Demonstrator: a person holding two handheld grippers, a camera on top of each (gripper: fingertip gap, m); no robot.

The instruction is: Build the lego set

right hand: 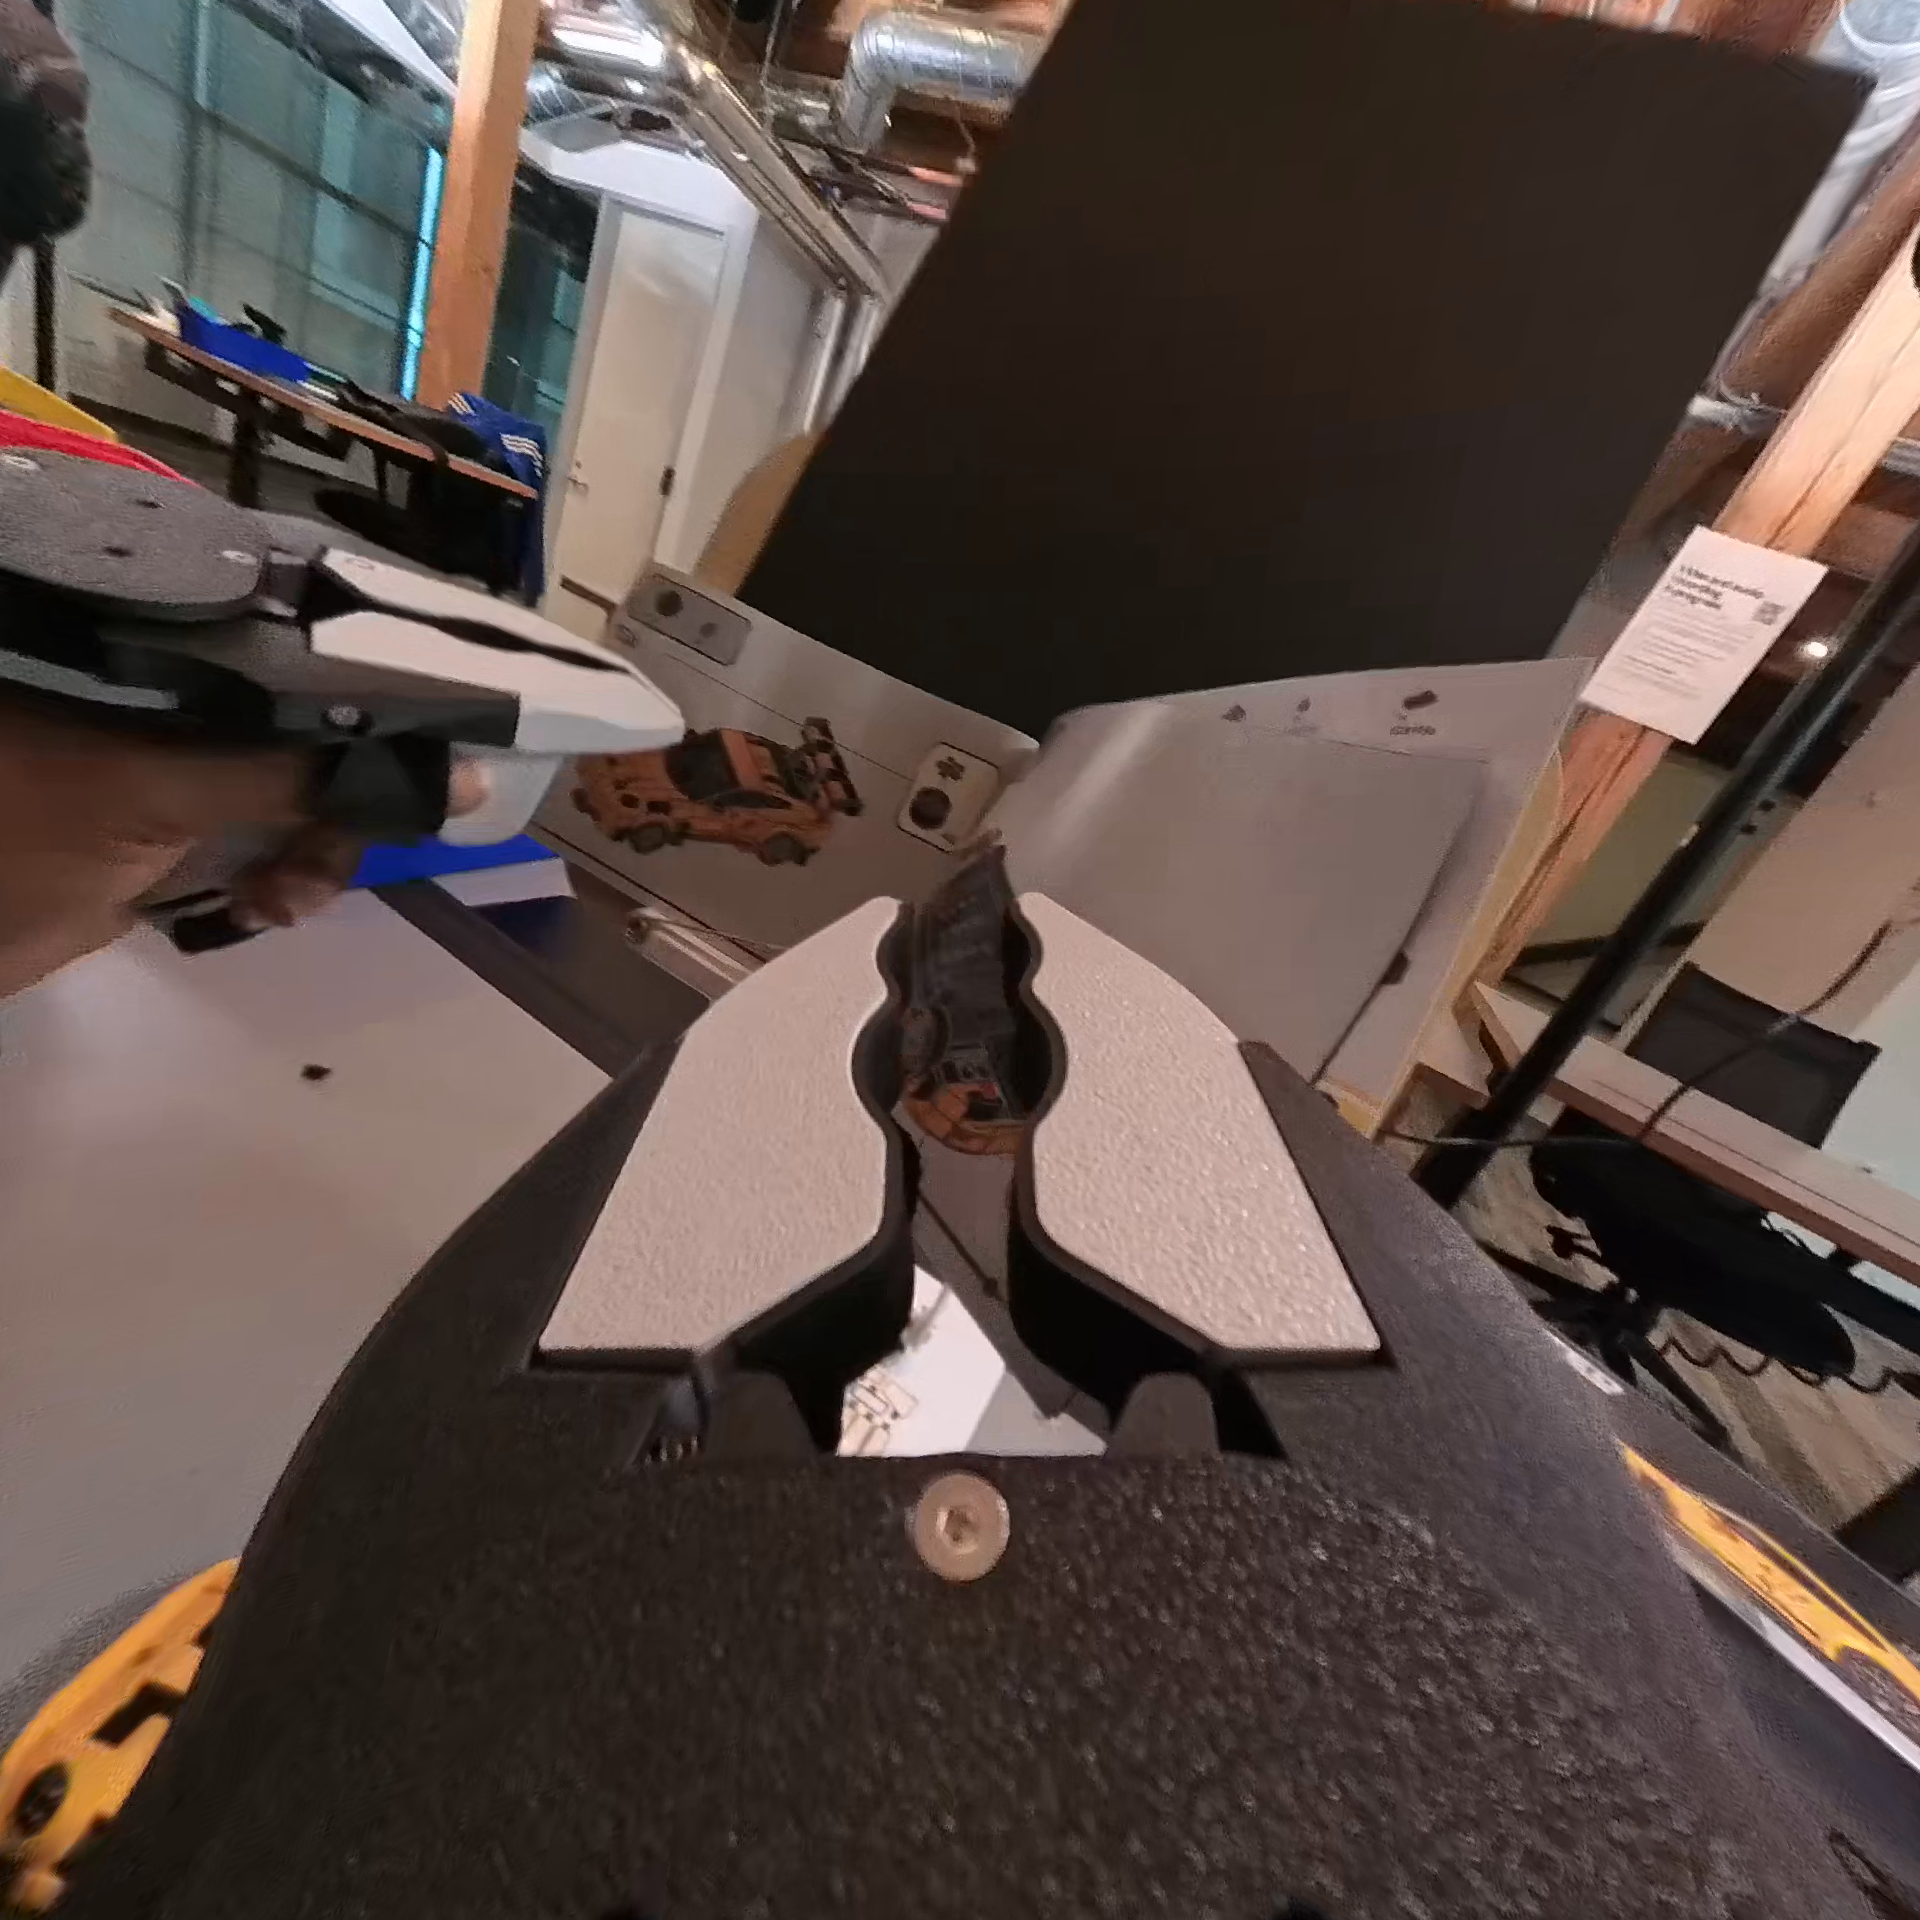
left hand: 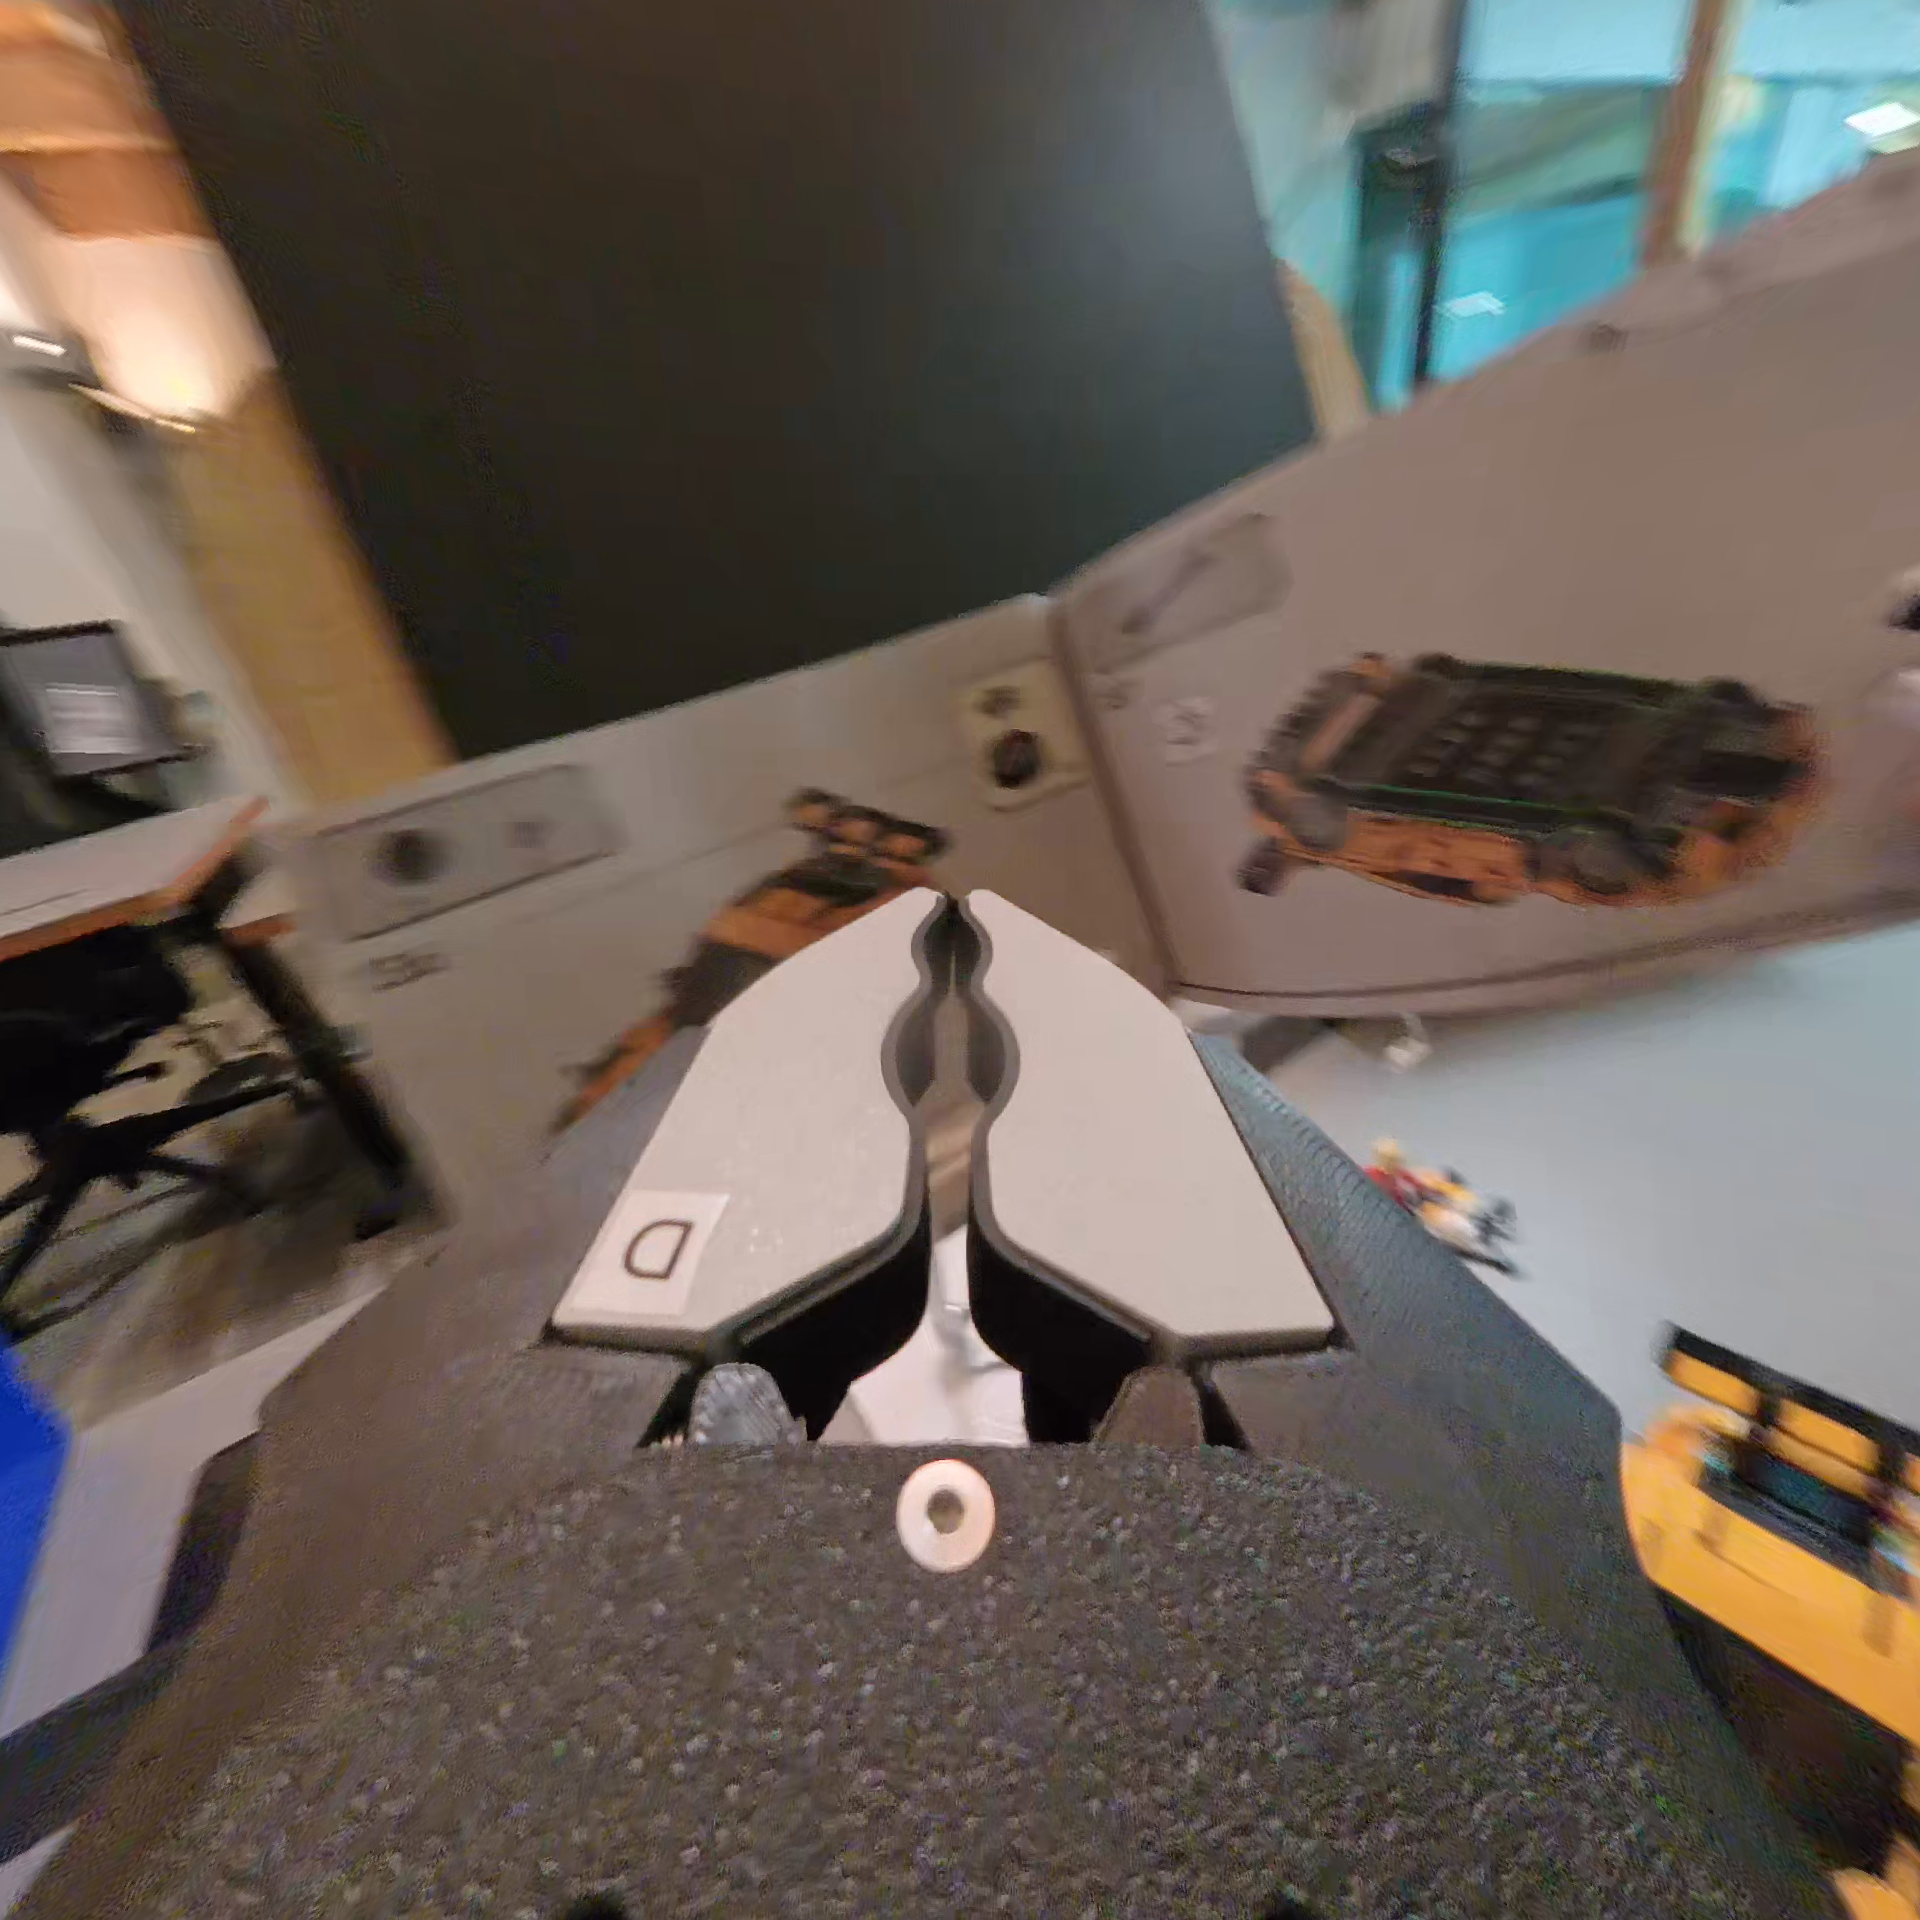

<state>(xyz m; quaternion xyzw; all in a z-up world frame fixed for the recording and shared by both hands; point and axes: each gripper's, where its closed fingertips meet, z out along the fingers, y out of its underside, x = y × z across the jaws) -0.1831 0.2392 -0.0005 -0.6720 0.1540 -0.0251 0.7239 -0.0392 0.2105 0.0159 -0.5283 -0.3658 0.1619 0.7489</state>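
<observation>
An open instruction booklet (left hand: 1558, 582) stands at the back of the grey table, with pictures of an orange car on its pages; it also shows in the right wrist view (right hand: 1247, 862). A part-built yellow and black lego model (left hand: 1766, 1496) sits at the lower right, and its edge shows in the right wrist view (right hand: 94, 1714). My left gripper (left hand: 954, 906) is shut and empty, raised in front of the booklet; a hand holds it at the left of the right wrist view (right hand: 649, 717). My right gripper (right hand: 961, 904) is slightly open just before the booklet's right page, with nothing seen between the fingers.
A small pile of loose lego pieces (left hand: 1444, 1205) lies on the table (left hand: 1610, 1091) in front of the booklet. A black board (right hand: 1351, 364) stands behind it. A printed sheet with a yellow car (right hand: 1766, 1590) lies at the right edge. A blue object (right hand: 468, 873) lies left of the booklet. About 15 cm separates my left fingertips from my right.
</observation>
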